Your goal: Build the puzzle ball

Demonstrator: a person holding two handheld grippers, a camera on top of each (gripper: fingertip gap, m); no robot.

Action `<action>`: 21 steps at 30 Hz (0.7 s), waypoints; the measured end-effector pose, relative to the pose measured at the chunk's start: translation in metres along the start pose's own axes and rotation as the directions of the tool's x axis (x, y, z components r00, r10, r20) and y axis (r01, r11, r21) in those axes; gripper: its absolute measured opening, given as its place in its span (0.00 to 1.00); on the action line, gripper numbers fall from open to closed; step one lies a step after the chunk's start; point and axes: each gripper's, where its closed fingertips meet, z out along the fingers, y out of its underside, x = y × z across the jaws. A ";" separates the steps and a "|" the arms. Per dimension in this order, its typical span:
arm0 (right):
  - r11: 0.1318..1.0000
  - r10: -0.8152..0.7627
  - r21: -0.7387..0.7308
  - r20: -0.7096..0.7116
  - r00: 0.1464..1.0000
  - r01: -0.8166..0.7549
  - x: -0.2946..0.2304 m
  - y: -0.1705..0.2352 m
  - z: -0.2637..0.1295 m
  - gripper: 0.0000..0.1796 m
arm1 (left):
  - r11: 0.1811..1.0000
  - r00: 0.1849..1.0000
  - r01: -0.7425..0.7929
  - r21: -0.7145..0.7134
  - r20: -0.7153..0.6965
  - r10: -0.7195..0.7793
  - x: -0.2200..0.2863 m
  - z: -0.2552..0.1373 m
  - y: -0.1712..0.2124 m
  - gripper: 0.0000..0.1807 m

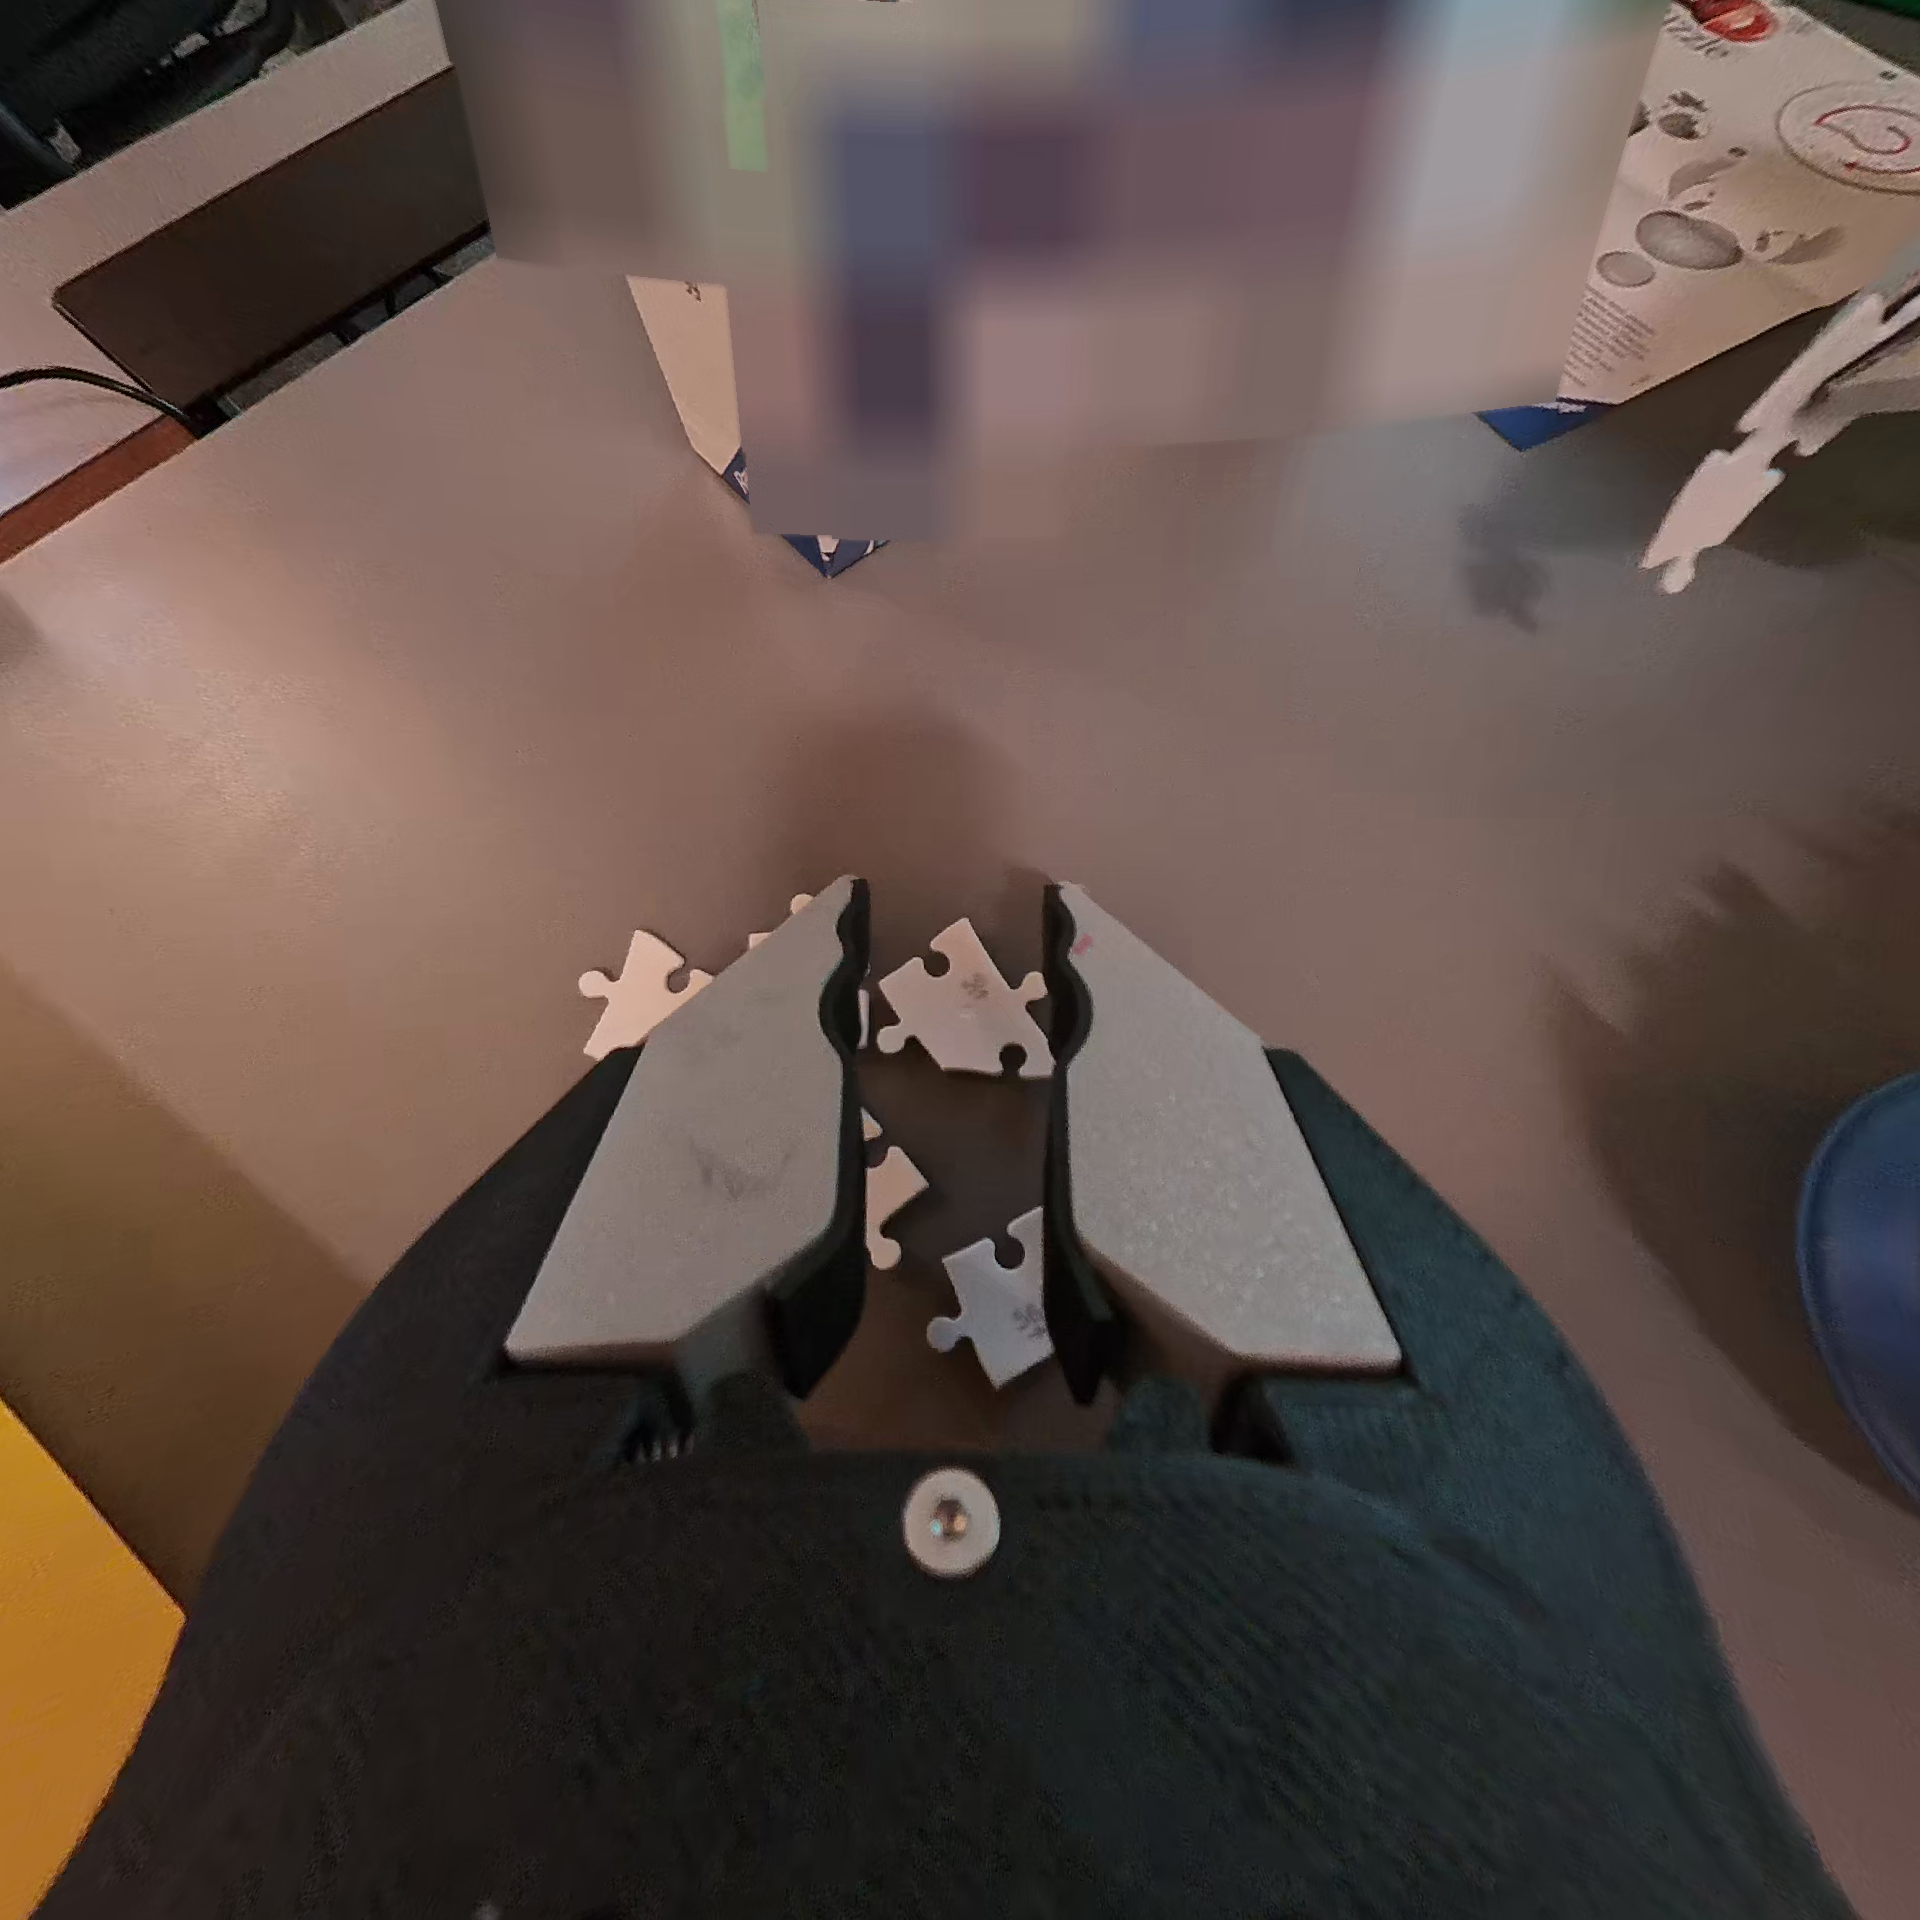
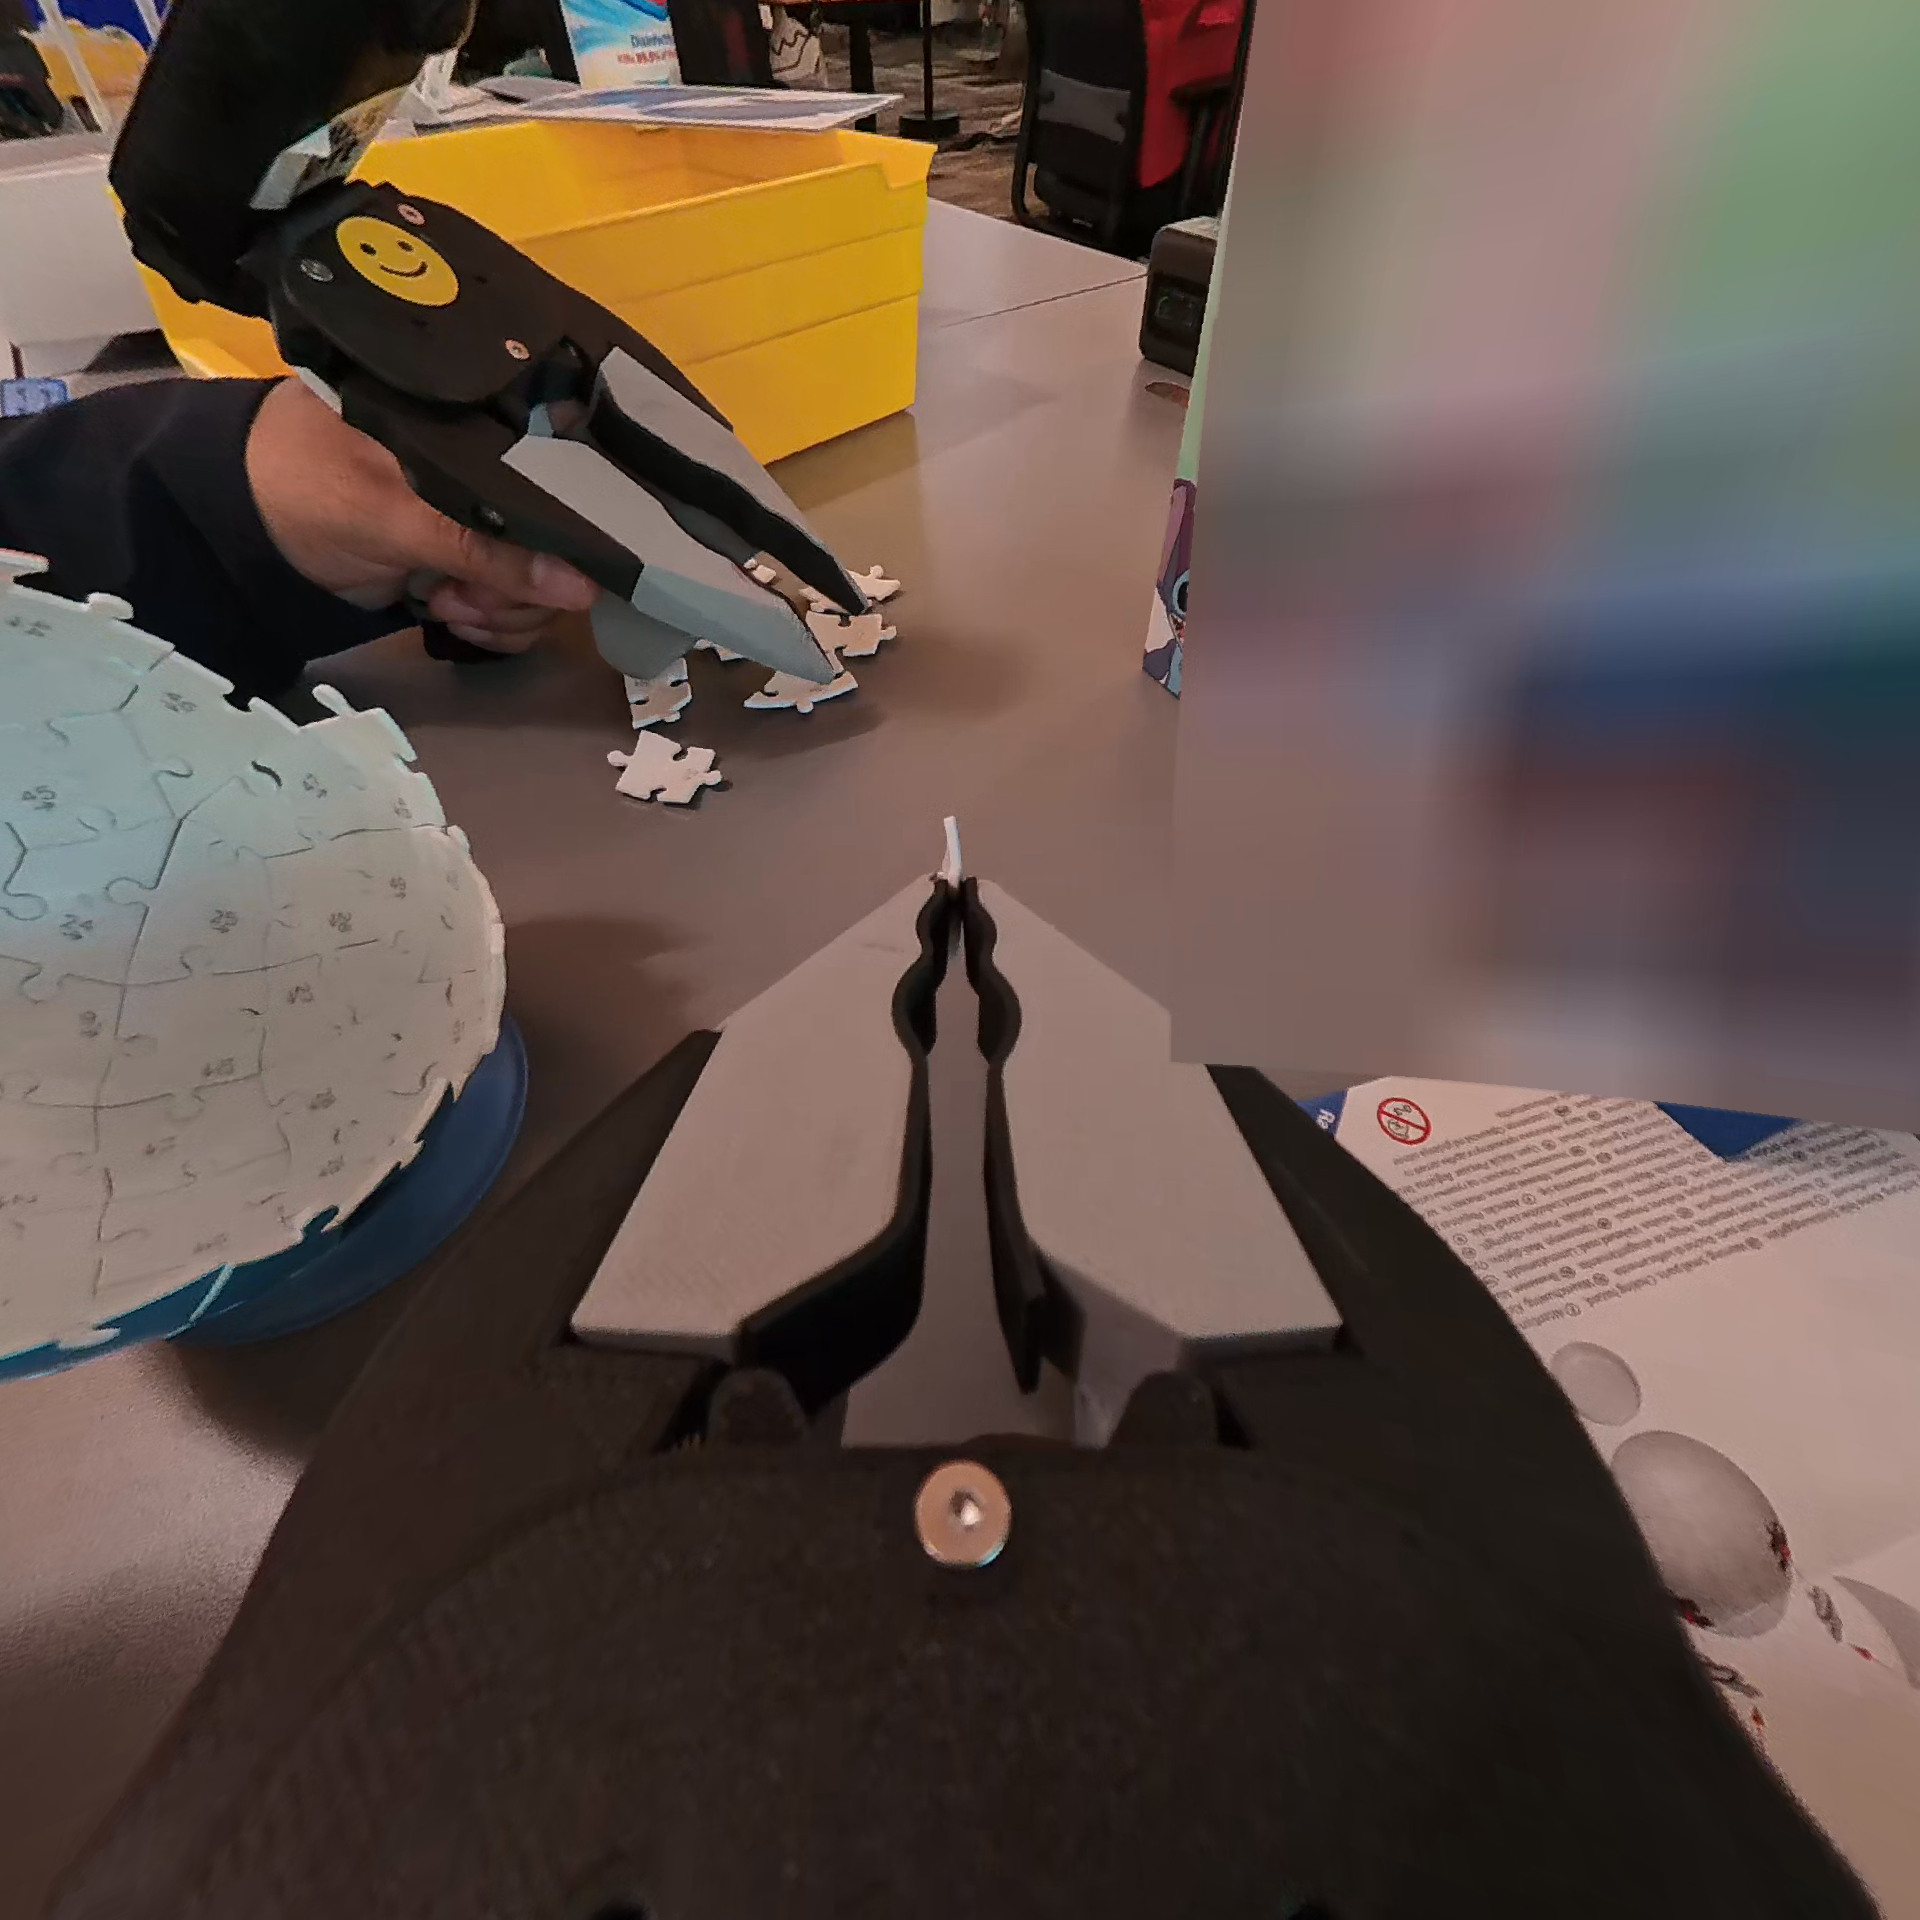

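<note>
The half-built white puzzle ball rests on a blue base at the left of the right wrist view. My left gripper is open and lowered onto loose white pieces on the table. One piece lies between its fingers, another farther back, and one outside to the left. It also shows in the right wrist view, tips down among the pieces. My right gripper is shut on a white puzzle strip seen edge-on. That strip shows in the left wrist view as joined pieces.
A yellow bin stands behind the left gripper. An upright puzzle box, partly blurred, stands at the right. A printed instruction sheet lies at the right front. The grey table lies between them. A person's hand holds the left gripper. About 15 cm separates my left fingertips from my right.
</note>
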 end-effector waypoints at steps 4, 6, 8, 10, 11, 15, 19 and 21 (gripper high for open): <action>0.999 0.023 0.031 0.010 1.000 -0.023 0.001 -0.008 -0.007 0.00 | 1.000 1.000 0.002 0.004 0.002 -0.002 0.000 -0.001 0.000 0.17; 0.998 0.037 0.048 0.042 0.998 -0.039 -0.003 -0.014 -0.013 0.00 | 1.000 1.000 -0.005 -0.006 0.005 0.005 0.001 0.000 0.001 0.17; 0.996 0.072 0.043 0.115 0.991 -0.078 -0.012 -0.017 -0.016 0.00 | 1.000 1.000 -0.012 -0.022 0.009 0.012 0.003 0.000 0.003 0.17; 0.994 0.086 0.051 0.165 0.983 -0.096 -0.019 -0.023 -0.020 0.00 | 0.999 1.000 -0.011 -0.038 0.008 0.011 0.005 0.001 0.006 0.17; 0.995 0.083 0.045 0.191 0.978 -0.093 -0.022 -0.026 -0.021 0.00 | 0.999 1.000 -0.010 -0.046 0.010 0.011 0.006 0.001 0.007 0.17; 0.999 0.035 -0.023 0.277 0.960 -0.030 -0.034 -0.036 -0.020 0.00 | 0.997 0.999 -0.015 -0.070 0.029 0.017 0.005 0.001 0.011 0.18; 0.994 0.033 -0.113 0.400 0.916 0.014 -0.050 -0.034 -0.009 0.00 | 0.997 0.999 -0.011 -0.075 0.043 0.014 0.003 0.001 0.012 0.18; 0.986 0.064 -0.167 0.447 0.892 0.014 -0.056 -0.029 -0.003 0.00 | 0.997 0.999 -0.006 -0.072 0.041 0.009 0.003 0.000 0.012 0.17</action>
